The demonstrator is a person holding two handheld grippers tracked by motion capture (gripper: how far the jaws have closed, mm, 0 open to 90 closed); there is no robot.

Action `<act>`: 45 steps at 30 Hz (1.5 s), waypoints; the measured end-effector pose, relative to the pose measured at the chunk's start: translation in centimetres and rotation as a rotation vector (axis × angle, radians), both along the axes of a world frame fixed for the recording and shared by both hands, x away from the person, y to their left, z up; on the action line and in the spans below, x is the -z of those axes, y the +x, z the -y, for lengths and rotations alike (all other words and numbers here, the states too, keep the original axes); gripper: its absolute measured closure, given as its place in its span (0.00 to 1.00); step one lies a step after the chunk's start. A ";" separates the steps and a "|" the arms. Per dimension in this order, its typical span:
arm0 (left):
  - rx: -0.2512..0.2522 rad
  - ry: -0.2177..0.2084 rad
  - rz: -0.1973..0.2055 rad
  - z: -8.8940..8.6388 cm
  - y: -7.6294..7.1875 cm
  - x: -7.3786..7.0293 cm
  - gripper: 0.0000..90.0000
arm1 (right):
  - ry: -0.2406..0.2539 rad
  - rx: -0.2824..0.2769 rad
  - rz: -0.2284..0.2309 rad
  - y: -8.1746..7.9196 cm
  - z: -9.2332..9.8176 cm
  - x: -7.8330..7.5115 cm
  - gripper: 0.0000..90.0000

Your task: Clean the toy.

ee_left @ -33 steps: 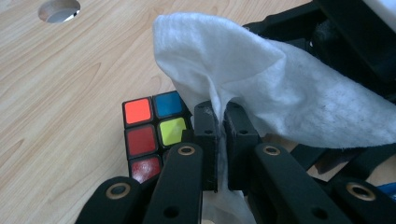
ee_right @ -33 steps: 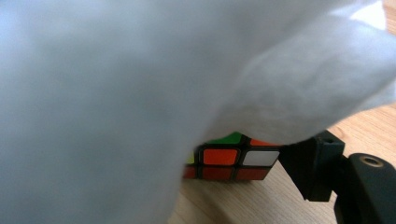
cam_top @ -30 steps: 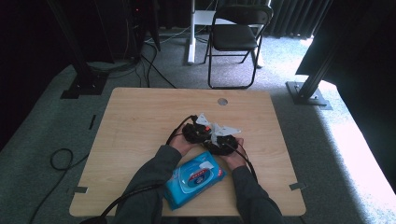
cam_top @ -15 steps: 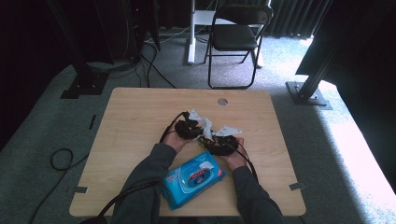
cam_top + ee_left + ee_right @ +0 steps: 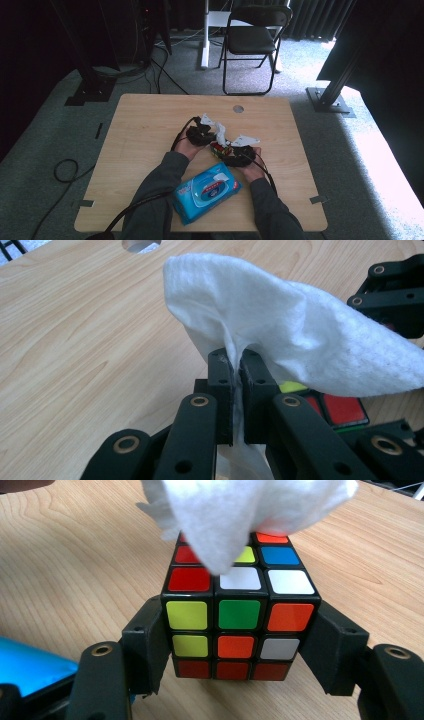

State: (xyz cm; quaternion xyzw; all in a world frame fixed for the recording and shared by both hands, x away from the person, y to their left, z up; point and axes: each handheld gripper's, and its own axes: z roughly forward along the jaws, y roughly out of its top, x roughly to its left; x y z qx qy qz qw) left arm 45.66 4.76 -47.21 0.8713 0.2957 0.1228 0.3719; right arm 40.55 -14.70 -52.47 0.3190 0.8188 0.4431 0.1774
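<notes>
Two tongs work together: my right tongs (image 5: 240,645) clamp the cube (image 5: 239,617) steady, while my left tongs (image 5: 237,390), pinching the wipe (image 5: 295,335), should drag it lightly across the cube's top.

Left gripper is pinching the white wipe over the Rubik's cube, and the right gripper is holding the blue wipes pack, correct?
Not quite. The right gripper holds the Rubik's cube by its sides, as the right gripper view shows; the blue wipes pack lies on the table. The left gripper does pinch the white wipe over the cube.
</notes>
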 end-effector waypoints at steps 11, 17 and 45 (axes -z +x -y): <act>0.064 -0.021 -0.001 1.8 -0.7 -0.2 0.95 | -0.002 -0.007 -0.001 0.0 0.0 0.0 0.38; 0.121 -0.013 0.007 3.1 -1.6 -0.5 0.95 | -0.002 0.002 -0.001 0.1 0.0 0.1 0.38; 0.049 -0.046 0.024 -0.2 -0.9 -1.3 0.95 | 0.009 0.008 0.004 0.1 0.5 0.0 0.38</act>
